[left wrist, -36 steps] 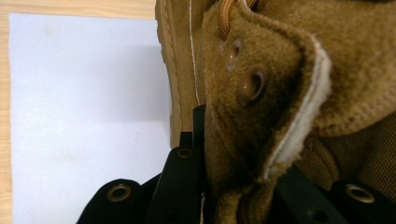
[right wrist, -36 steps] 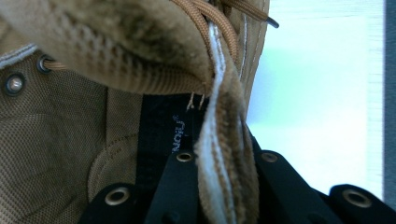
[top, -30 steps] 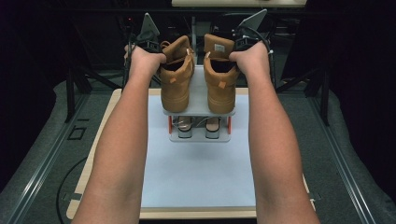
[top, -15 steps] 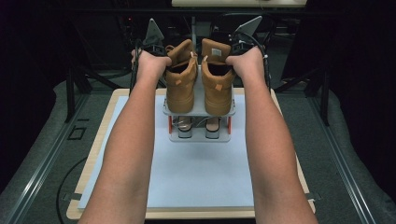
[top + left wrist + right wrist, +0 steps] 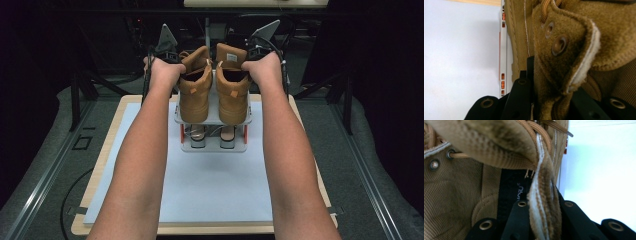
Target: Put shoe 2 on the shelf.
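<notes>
1. Currently, left tongs (image 5: 549, 100) pinch the left boot's (image 5: 195, 92) collar; right tongs (image 5: 541, 220) pinch the right boot (image 5: 232, 90).
2. Both boots stand on the grey rack (image 5: 214, 145), mid-tabletop (image 5: 107, 155).
3. Sandals (image 5: 197, 135) occupy the shelf beneath.
</notes>
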{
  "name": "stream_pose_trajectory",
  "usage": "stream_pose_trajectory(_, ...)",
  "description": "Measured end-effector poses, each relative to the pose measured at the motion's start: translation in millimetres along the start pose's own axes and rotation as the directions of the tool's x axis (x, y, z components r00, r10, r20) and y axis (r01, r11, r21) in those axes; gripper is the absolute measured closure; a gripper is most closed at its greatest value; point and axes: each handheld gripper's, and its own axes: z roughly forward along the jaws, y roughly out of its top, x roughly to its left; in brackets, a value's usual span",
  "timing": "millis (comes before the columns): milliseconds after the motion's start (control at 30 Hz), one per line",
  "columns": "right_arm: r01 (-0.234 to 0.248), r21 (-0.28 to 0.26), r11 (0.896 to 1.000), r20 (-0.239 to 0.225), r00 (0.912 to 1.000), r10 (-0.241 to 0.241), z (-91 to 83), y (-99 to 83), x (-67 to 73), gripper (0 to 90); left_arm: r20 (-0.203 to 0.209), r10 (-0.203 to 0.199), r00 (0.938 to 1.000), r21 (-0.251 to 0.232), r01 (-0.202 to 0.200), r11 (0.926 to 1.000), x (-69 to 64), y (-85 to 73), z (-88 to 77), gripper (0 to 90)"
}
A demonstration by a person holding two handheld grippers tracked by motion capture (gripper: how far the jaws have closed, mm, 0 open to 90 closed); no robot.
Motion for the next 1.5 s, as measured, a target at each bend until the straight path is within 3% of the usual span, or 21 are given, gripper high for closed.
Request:
stream_pose_trajectory(467, 0.033, 0.013, 0.999, 0.020, 0.9992, -0.033, 2.6, 2.0, 1.3, 79.7, -0.001, 0.057, 0.9984, -0.003, -0.057, 0.9984, -3.2, 0.1, 1.1, 79.1)
stream_pose_trajectory(967, 0.040, -0.026, 0.999, 0.003, 0.9992, -0.040, 0.2, 1.3, 1.6, 71.4, -0.028, 0.088, 0.9958, -0.015, -0.088, 0.9960, -7.8, 1.1, -0.6, 74.2)
stream_pose_trajectory(1300, 0.041, -0.035, 0.999, -0.004, 0.9992, -0.041, -1.0, 1.9, 0.2, 61.3, -0.015, 0.084, 0.9963, -0.054, -0.085, 0.9949, -4.7, 1.3, -3.6, 58.2)
stream_pose_trajectory(1500, 0.063, -0.051, 0.997, 0.023, 0.9978, -0.062, -3.2, 0.3, 0.1, 55.6, -0.017, 0.097, 0.9951, -0.073, -0.098, 0.9925, -5.4, -0.2, -5.7, 53.3)
